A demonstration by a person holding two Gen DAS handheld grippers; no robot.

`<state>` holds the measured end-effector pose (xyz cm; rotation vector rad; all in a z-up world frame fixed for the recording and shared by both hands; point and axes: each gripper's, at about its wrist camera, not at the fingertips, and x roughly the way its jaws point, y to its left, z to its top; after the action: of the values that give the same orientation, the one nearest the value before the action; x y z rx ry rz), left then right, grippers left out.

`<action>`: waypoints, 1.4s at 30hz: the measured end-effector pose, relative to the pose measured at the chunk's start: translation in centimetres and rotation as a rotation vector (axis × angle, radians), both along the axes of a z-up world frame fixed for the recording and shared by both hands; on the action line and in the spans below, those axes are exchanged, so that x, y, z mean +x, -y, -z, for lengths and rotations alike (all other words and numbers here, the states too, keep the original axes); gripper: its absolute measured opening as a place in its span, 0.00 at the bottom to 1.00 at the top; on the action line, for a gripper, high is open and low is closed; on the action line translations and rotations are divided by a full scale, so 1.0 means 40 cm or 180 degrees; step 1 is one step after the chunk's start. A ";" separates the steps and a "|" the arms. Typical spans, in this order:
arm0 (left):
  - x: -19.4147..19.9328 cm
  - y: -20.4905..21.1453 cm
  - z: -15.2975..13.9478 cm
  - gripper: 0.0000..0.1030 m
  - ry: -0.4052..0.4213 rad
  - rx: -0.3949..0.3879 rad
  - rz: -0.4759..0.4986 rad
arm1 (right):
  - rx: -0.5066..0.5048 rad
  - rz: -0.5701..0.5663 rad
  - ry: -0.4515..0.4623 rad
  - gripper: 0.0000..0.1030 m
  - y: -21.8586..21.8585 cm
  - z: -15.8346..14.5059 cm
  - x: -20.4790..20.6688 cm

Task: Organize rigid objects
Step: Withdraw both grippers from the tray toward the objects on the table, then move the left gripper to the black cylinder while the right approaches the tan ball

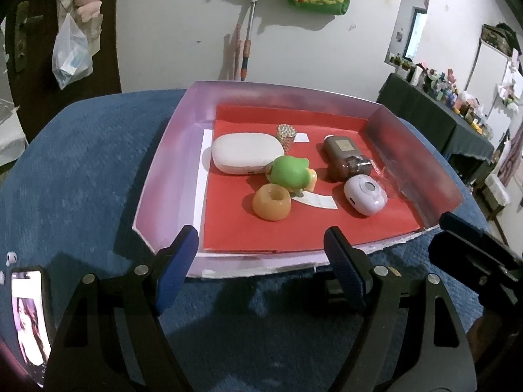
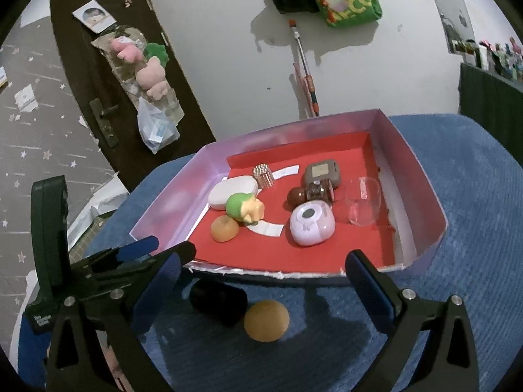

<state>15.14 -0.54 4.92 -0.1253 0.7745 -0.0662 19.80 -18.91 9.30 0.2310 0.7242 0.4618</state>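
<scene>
Both left tongs (image 1: 261,261) and right tongs (image 2: 269,281) hang apart, empty, before the shallow lilac red-lined cardboard tray (image 2: 421,176); the orange ball (image 2: 266,320) and black oval case (image 2: 218,300) lie outside it on the blue surface (image 2: 474,261), likely next to go in.

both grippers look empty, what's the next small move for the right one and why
Probably lower the right gripper onto the orange ball. Its jaws stand wide open and hold nothing. The ball lies on the blue cloth just outside the tray, beside a black object, while the other items already sit inside the tray. The left gripper is open too.
</scene>
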 end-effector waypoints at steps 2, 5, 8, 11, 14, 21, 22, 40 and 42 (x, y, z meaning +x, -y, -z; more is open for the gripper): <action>-0.008 0.002 0.002 0.76 0.0013 0.0029 -0.0009 | -0.0006 0.0062 -0.0002 1.00 -0.002 0.003 -0.011; -0.022 -0.003 0.004 0.76 0.0055 0.0006 -0.0055 | -0.0070 0.0208 0.0057 1.00 0.002 0.004 -0.029; -0.030 -0.008 0.012 0.76 0.0041 -0.0048 -0.0073 | -0.0145 0.0340 0.0118 1.00 0.008 0.006 -0.043; -0.040 -0.005 0.017 0.76 0.0044 0.0017 -0.0083 | -0.0223 0.0407 0.0176 1.00 0.010 0.002 -0.056; -0.053 -0.006 0.018 0.76 0.0060 0.0003 -0.0090 | -0.0224 0.0426 0.0235 1.00 0.011 -0.005 -0.070; -0.077 -0.011 0.012 0.76 0.0079 -0.0045 -0.0075 | -0.0184 0.0348 0.0287 1.00 0.005 -0.013 -0.106; -0.080 -0.012 0.010 0.76 0.0084 -0.0049 -0.0075 | -0.0178 0.0346 0.0288 1.00 0.007 -0.014 -0.111; -0.119 -0.001 0.007 0.76 0.0065 -0.0088 0.0043 | -0.0224 0.0296 0.0267 0.96 0.000 -0.004 -0.158; -0.123 -0.002 0.008 0.76 0.0068 -0.0091 0.0042 | -0.0240 0.0299 0.0255 0.89 0.002 -0.001 -0.159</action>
<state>10.23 -0.48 4.60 -0.1466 0.7533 -0.0909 13.43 -18.99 9.34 0.1741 0.6482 0.3518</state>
